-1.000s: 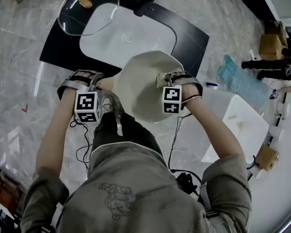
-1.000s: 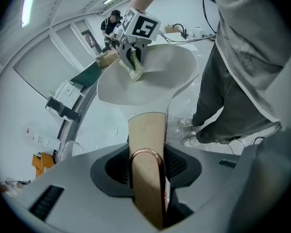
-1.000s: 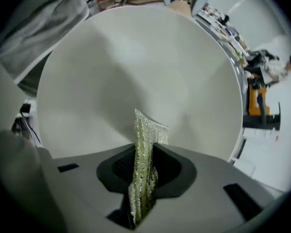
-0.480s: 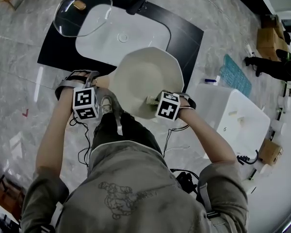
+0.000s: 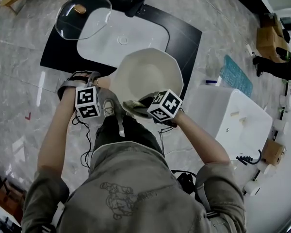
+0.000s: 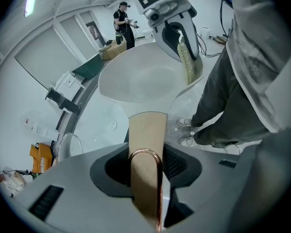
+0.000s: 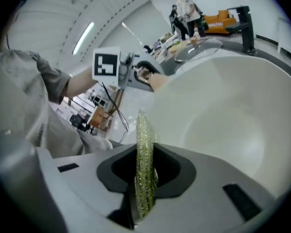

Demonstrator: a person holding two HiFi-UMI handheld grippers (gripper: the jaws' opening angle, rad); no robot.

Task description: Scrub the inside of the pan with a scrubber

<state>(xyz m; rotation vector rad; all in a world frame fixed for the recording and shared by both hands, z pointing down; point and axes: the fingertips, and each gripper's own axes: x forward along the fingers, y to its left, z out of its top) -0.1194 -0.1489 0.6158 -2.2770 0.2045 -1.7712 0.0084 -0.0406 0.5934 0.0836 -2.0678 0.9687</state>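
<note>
Pan (image 5: 148, 76): plain cream-white inside. Its handle (image 6: 146, 140), in my left tongs (image 6: 146, 178), is tan with a copper-coloured loop. Scrubber (image 7: 144, 144), in my right tongs (image 7: 143, 193): glittery yellow-green mesh. Both tongs have pale grey shells with black recesses; the marker cube (image 5: 87, 102) on each is white with black squares. Sink (image 5: 121, 38): white basin, black surround. Floor (image 5: 19, 81): grey veined marble.
</note>
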